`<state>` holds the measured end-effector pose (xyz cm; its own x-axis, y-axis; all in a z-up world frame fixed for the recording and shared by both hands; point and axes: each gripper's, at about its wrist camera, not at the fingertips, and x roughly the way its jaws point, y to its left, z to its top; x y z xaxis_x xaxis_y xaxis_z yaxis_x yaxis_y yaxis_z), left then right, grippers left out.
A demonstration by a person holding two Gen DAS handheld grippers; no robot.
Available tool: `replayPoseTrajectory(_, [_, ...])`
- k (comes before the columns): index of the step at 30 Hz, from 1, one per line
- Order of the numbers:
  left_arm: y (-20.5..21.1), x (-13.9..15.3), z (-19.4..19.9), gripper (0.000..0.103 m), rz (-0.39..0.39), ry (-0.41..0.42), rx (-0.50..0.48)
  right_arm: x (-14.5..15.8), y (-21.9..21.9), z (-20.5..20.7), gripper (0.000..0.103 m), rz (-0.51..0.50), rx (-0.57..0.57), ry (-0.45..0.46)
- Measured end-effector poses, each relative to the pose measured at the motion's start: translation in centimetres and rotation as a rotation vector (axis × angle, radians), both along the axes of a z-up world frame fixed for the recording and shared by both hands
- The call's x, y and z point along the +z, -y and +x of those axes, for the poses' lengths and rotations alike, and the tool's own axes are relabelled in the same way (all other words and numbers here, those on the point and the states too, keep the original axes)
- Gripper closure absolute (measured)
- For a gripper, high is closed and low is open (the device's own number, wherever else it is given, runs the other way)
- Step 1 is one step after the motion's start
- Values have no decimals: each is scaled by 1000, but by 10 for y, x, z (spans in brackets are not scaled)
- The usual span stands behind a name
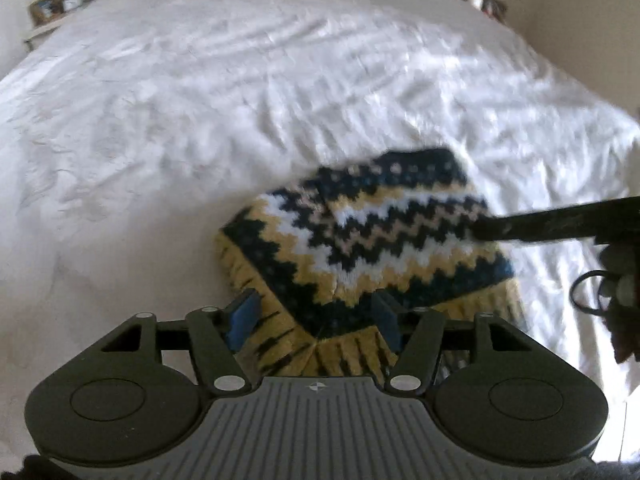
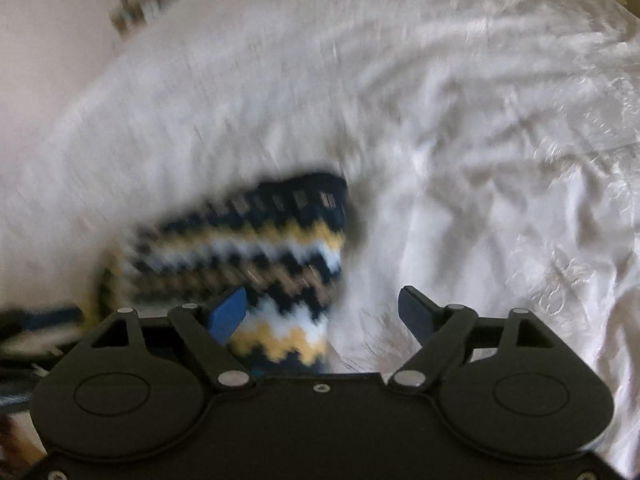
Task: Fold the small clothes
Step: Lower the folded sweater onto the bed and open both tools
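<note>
A small knitted garment (image 1: 360, 240) with navy, yellow, white and tan zigzag bands lies folded on a white bedsheet (image 1: 180, 120). My left gripper (image 1: 314, 318) is open, its blue-padded fingers on either side of the garment's ribbed yellow hem. My right gripper (image 2: 324, 312) is open over the garment's right edge (image 2: 272, 248), with the left finger over the knit and the right finger over the sheet. In the left wrist view a finger of the right gripper (image 1: 540, 226) reaches in from the right, over the garment. The right wrist view is blurred.
The wrinkled white sheet (image 2: 500, 140) covers the whole bed. A bedside shelf with small items (image 1: 52, 8) stands at the far left corner, and more clutter (image 1: 484, 0) sits at the far right by a beige wall.
</note>
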<state>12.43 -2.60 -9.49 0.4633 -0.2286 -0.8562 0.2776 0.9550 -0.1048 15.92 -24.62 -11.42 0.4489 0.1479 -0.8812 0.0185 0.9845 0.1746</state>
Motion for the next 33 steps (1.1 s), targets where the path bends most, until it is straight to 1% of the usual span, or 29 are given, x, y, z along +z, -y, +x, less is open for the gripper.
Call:
replayPoseTrajectory(2, [4,-14,5,42,35,-32,-44,-19,-7,7,18,-35,8,-49])
replayPoseTrajectory(3, [5,-19,6,41,52,-39,-64,-23,-8,8,15,-35,0,-57])
replayPoseTrajectory(5, [5,-25,7,38,63,-37,-100,-23,-6,8,15,-21,-18,-54])
replayPoseTrajectory(7, [0,-25,9,36,46,-43,-109,-14,-3,1,15,-3,-31,-22])
replayPoseTrajectory(10, [-11,-25,9,32,20,-57,-100,6,1,-23,15,22,-51,44])
replayPoseTrajectory(12, [-17,-28,8,30,-1,-71,-88,13,0,-41,15,4,-49,51])
replayPoseTrajectory(13, [-20,-30,7,28,-14,-81,-80,12,-2,-50,14,-8,-46,40])
replayPoseTrajectory(15, [-25,-35,9,21,-37,-97,-61,1,-7,-66,14,-43,-36,1])
replayPoseTrajectory(17, [-25,-39,11,19,-44,-105,-59,-10,-9,-73,13,-57,-48,-20])
replayPoseTrajectory(19, [-24,-39,12,19,-40,-99,-64,-14,-10,-74,8,-58,-77,-13])
replayPoseTrajectory(20, [-24,-38,12,20,-40,-95,-65,-14,-10,-73,8,-62,-86,-10])
replayPoseTrajectory(22, [-25,-33,10,20,-43,-77,-65,-10,-11,-72,7,-73,-84,0])
replayPoseTrajectory(25, [-29,-21,3,20,-51,-54,-46,6,-11,-78,7,-77,-90,42])
replayPoseTrajectory(29, [-37,3,-14,20,-83,-15,6,27,-9,-90,1,-53,-105,105])
replayPoseTrajectory(31, [-37,18,-25,20,-82,18,22,38,-12,-100,1,-49,-101,142])
replayPoseTrajectory(33, [-37,34,-37,20,-97,48,29,50,-16,-110,1,-48,-90,172])
